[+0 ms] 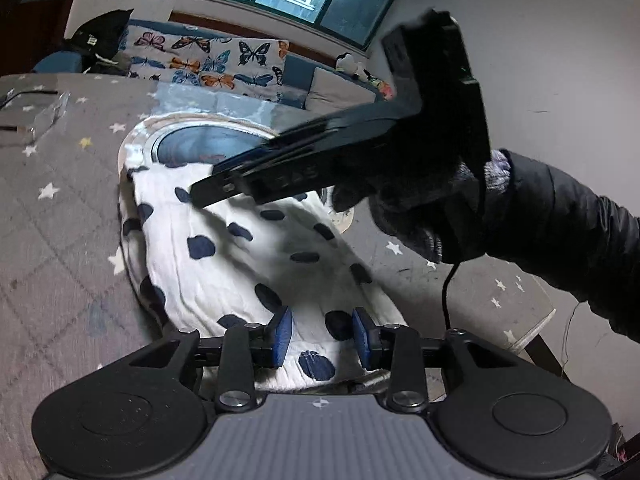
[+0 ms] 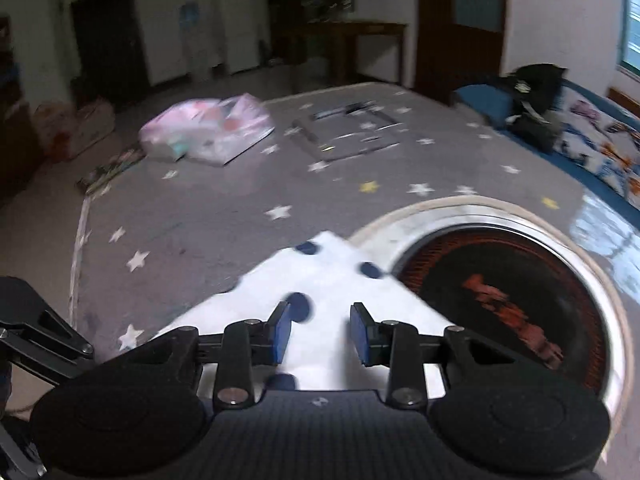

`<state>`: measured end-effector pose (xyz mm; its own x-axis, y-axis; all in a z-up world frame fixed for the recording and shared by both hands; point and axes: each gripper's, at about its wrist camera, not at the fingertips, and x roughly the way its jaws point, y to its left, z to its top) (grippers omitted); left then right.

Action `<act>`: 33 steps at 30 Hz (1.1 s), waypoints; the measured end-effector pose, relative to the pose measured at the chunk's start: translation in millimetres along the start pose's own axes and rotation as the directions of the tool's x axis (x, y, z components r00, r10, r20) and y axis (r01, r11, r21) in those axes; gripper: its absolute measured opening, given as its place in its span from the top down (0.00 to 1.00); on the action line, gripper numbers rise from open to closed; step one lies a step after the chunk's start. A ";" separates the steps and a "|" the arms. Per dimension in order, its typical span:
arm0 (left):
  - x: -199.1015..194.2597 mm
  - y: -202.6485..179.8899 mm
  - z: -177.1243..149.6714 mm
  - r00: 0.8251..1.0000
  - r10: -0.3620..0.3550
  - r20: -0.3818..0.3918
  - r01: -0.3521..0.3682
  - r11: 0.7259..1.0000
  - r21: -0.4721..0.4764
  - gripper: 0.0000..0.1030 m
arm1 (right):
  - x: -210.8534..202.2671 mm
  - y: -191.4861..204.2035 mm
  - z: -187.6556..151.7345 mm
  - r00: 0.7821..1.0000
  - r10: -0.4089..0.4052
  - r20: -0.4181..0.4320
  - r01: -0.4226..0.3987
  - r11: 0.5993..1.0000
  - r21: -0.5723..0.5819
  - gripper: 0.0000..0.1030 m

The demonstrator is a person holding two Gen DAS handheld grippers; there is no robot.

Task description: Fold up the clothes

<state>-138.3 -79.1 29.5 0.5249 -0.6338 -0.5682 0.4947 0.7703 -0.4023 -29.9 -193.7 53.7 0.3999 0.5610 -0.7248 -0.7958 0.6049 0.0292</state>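
Across most of both frames I see the grey quilted table cover with white and yellow stars (image 1: 60,216). On it, at the centre of my left view, lies the white garment with dark blue spots (image 1: 240,264), partly over the round glass-and-metal inset (image 2: 516,292) at lower right of my right view. My left gripper (image 1: 322,336) hangs over the cloth, blue pads parted, gripping nothing. My right gripper (image 2: 320,334) is likewise parted and empty, its gloved hand (image 1: 404,208) at right of the left view.
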 end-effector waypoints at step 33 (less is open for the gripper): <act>-32.5 -6.1 -10.2 0.998 0.043 0.049 -0.041 0.998 -0.048 0.55 | 22.7 -85.8 -13.9 0.997 -0.043 -0.069 0.056 0.977 0.204 0.62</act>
<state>-165.4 -62.5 43.1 0.5794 -0.6026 -0.5488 0.4388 0.7981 -0.4130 41.1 -240.7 25.2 0.4014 0.4942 -0.7711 -0.6622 0.7383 0.1284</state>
